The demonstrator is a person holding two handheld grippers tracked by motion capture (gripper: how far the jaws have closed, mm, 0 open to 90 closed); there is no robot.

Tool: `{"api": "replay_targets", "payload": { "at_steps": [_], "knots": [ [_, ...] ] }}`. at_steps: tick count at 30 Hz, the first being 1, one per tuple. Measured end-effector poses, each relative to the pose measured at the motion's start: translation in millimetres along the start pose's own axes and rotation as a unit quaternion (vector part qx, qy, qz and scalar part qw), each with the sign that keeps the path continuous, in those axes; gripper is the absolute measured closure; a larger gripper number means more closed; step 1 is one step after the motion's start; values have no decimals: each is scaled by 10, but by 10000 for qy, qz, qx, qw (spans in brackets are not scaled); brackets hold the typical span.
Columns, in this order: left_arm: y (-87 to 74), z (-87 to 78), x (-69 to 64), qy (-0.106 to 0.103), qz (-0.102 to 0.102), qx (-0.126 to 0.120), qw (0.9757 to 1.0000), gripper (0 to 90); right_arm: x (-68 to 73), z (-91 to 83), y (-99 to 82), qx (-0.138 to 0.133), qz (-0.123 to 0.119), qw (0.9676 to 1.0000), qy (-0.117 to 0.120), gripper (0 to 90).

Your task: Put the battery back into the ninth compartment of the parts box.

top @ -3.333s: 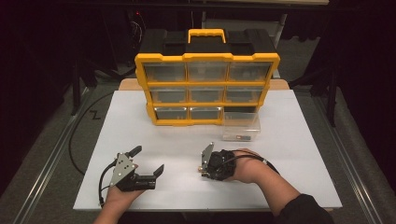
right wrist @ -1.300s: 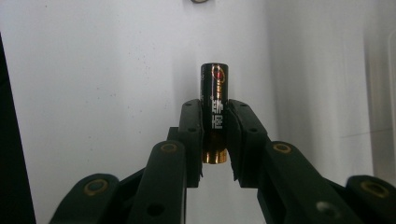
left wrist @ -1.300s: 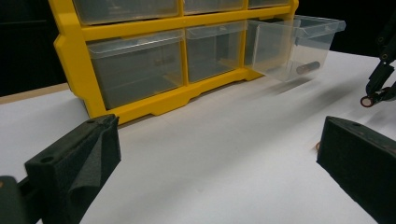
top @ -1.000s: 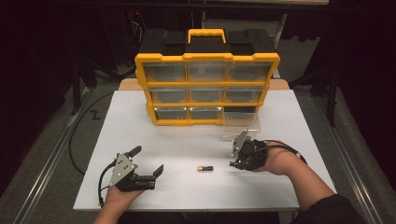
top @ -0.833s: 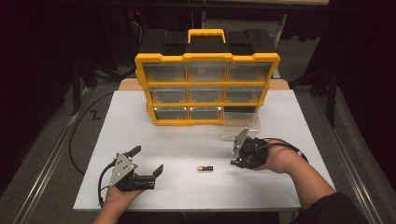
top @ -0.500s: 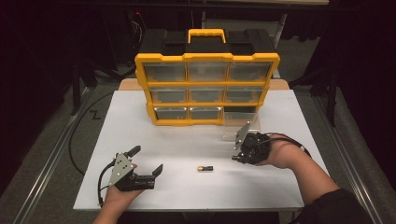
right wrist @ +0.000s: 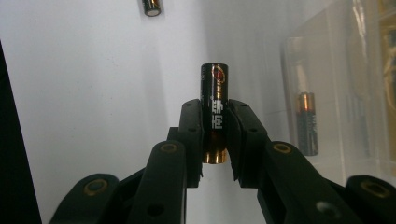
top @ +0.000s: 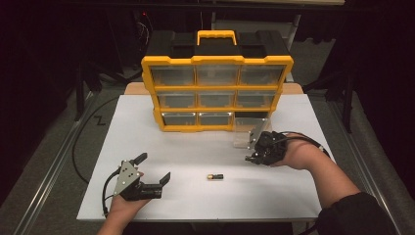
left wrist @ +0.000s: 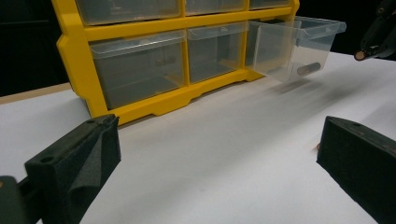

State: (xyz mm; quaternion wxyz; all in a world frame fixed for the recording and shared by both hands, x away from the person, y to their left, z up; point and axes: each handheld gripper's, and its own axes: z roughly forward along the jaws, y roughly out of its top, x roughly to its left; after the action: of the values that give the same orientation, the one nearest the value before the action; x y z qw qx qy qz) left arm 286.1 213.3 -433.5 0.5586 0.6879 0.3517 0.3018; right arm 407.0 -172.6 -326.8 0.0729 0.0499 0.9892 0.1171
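Observation:
My right gripper (right wrist: 215, 122) is shut on a black battery (right wrist: 214, 100) with a gold end, held upright between its pads. In the high view the right gripper (top: 255, 155) hovers just in front of a clear drawer (top: 246, 131) pulled out of the bottom right slot of the yellow organizer (top: 218, 93). The drawer (left wrist: 299, 46) holds one battery (left wrist: 308, 69), also visible through its wall (right wrist: 307, 123). Another battery (top: 215, 176) lies on the white table. My left gripper (top: 153, 167) rests open at the front left, nothing between its jaws.
The organizer has several clear drawers, the others pushed in, and a yellow handle (top: 216, 36) on top. The white table top (top: 195, 205) ends close in front of my hands. Dark floor and cables (top: 80, 152) lie to the left.
My right gripper has carried the battery from the table's middle to the right and up towards the open drawer. One battery stays on the table. The left gripper has not moved.

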Motion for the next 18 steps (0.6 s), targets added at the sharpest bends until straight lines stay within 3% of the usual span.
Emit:
{"api": "replay_targets", "payload": {
  "at_steps": [18],
  "knots": [
    [0, -5, 2, 14, -40, -41, 10000, 1, -156, -220, 134, 58, -43, 9998, -158, 786]
  ]
}}
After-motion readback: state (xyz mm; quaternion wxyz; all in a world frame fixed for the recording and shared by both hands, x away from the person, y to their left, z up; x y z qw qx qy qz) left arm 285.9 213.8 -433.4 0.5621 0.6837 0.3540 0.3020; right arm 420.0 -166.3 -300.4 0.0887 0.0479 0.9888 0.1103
